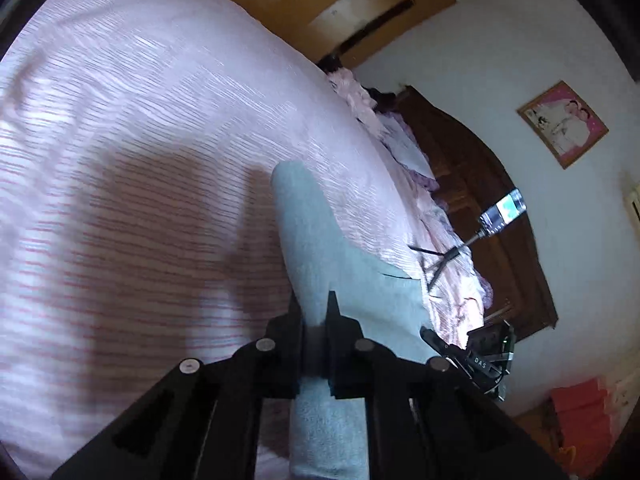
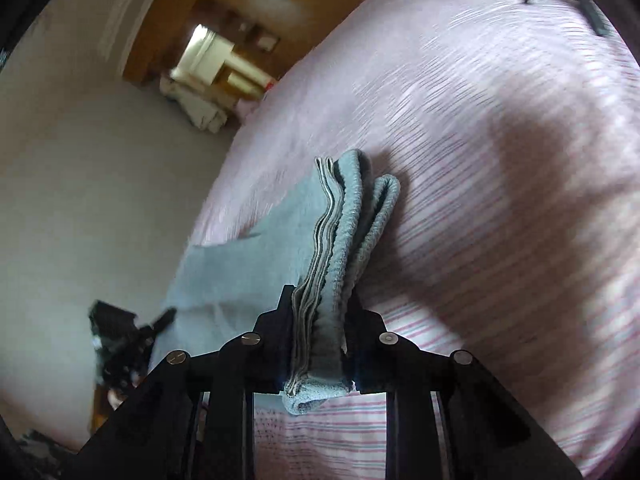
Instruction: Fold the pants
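Lying on the pink striped bedsheet point(image 1: 140, 120), the light blue pants point(image 1: 316, 240) are the landmark here. At their left side, the left gripper point(image 1: 314, 308) has its jaws narrow and pressed on a smooth folded edge of the pants. Beyond the pants, near the edge of the bed, a phone on a small tripod point(image 1: 500, 212) stands before a dark wooden headboard point(image 1: 480, 200). At their right side, the right gripper point(image 2: 318, 304) clamps the stacked layers with the waistband point(image 2: 352, 216), lifted slightly off the sheet.

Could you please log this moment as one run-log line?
left gripper: shut on pants | right gripper: shut on pants | bed: beneath
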Demonstrator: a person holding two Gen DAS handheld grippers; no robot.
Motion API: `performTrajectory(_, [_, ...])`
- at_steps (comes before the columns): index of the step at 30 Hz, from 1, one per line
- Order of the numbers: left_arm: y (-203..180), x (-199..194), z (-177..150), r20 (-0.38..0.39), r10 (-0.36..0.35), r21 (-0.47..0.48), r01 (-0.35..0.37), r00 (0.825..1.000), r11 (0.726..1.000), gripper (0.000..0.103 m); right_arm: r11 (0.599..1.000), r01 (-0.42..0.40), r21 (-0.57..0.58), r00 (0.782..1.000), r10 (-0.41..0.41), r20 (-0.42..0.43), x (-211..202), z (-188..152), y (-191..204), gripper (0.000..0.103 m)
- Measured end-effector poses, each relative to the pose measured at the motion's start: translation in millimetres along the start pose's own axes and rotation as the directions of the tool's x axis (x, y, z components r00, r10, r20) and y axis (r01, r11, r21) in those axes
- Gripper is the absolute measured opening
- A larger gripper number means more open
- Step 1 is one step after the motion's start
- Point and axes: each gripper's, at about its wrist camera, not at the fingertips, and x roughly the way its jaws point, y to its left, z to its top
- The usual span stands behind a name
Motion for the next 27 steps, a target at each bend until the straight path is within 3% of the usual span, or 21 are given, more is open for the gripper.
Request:
performTrajectory(5, [26.7, -25.9, -7.2, -0.016, 0.01, -0.044, -0.01, 1.0, 0.999, 0.009, 0.998, 0.045, -0.048, 0.999, -0.046, -0.028, 22.0, -6.7, 11.2, 0.015])
performTrajectory(11, [41.7, -6.4, -30.3, -0.054, 0.095, 0.053, -0.092, 0.994, 0.994, 0.012, 0.998, 0.008, 0.063, 0.999, -0.005, -0.043, 23.1, -9.9, -16.3, 0.019])
performTrajectory(15, [57.2, -8.7, -30.0, -0.052, 0.034, -0.027, -0.036, 0.998, 0.999, 0.016, 0.999, 0.036, 0.029, 0.998, -0.035, -0.044, 24.2, -5.6, -9.7, 0.023])
performTrajectory(19, [71.3, -17.8, -26.5, -0.043, -0.001, -0.111, -0.004, 0.999, 0.994, 0.018, 0.994, 0.105, -0.017, 0.994, -0.106, -0.037, 18.0, -3.4, 5.8, 0.036])
performTrajectory(21, [77.6, -22.3, -27.0, -0.04, -0.008, -0.136, 0.002, 0.999, 0.991, 0.018, 0.966, 0.245, -0.085, 0.969, -0.242, 0.039, 6.0, -3.9, 21.8, 0.055])
performTrajectory(22, [79.7, -24.9, -27.4, -0.036, -0.005, -0.143, 0.0, 0.999, 0.99, 0.018, 0.939, 0.323, -0.12, 0.946, -0.314, 0.087, 3.1, -4.4, 33.7, 0.067])
performTrajectory(24, [83.3, -35.8, -27.5, -0.02, 0.014, -0.139, -0.016, 1.0, 0.99, 0.02, 0.882, 0.445, -0.155, 0.891, -0.418, 0.18, -11.2, -5.4, 47.3, 0.07])
performTrajectory(26, [86.6, -48.2, -26.1, -0.002, 0.048, -0.132, -0.048, 0.999, 0.99, 0.021, 0.81, 0.556, -0.188, 0.815, -0.487, 0.314, -26.6, -10.4, 74.8, 0.07])
performTrajectory(27, [89.5, -53.5, -26.1, 0.006, 0.058, -0.132, -0.057, 0.998, 0.99, 0.021, 0.79, 0.576, -0.211, 0.8, -0.49, 0.348, -28.5, -12.6, 87.0, 0.07])
